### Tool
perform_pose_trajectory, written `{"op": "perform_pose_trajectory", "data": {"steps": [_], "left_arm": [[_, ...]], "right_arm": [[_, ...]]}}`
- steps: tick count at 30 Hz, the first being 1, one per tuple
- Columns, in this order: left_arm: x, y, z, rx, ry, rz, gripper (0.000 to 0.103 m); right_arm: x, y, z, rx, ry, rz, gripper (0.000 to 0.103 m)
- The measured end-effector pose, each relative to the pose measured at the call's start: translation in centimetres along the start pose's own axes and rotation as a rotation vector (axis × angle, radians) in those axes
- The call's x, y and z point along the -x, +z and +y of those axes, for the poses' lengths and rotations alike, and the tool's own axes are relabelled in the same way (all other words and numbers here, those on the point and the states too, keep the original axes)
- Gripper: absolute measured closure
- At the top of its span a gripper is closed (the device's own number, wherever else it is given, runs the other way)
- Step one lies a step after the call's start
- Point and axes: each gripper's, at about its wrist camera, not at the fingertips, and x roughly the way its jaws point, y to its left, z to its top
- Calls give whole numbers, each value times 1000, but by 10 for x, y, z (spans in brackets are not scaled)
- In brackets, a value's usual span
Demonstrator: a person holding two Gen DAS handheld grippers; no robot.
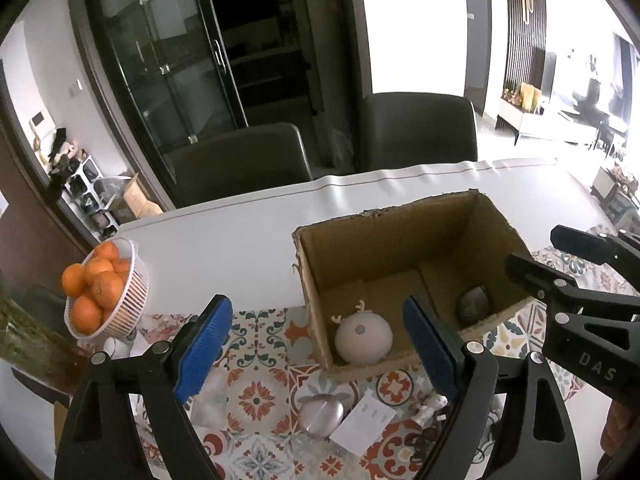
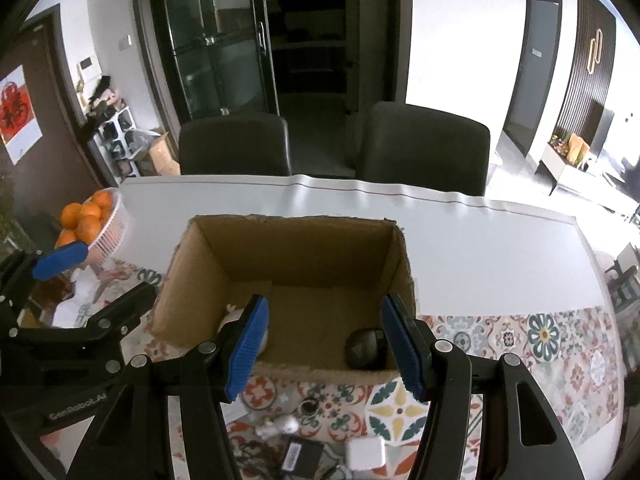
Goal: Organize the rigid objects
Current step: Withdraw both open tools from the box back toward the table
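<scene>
An open cardboard box (image 1: 352, 228) (image 2: 288, 220) stands on the table. Inside lie a round beige toy with antlers (image 1: 362, 338) and a dark round object (image 1: 474, 306) (image 2: 366, 348). My left gripper (image 1: 316, 352) is open and empty, just before the box's near left corner. My right gripper (image 2: 326, 354) is open and empty, over the box's near wall; it also shows in the left wrist view (image 1: 532, 256). On the patterned mat before the box lie a clear oval object (image 1: 320, 418), a white card (image 1: 362, 424), a white charger (image 2: 366, 454), a black adapter (image 2: 300, 458) and small white pieces (image 2: 278, 426).
A white basket of oranges (image 1: 120, 312) (image 2: 108, 232) stands at the table's left. Two dark chairs (image 2: 234, 144) (image 2: 426, 146) stand behind the white table (image 2: 460, 240). The patterned mat (image 2: 540, 340) covers the near side. A tangle of dark cable (image 1: 424, 444) lies near the charger.
</scene>
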Motion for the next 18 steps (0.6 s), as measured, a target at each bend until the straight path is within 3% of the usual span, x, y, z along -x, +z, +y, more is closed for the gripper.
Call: {"op": "perform_pose_trajectory", "data": {"steps": [18], "left_arm": [[52, -67, -36, -15, -21, -96, 15]], "right_arm": [[58, -78, -9, -15, -30, -86, 43]]}}
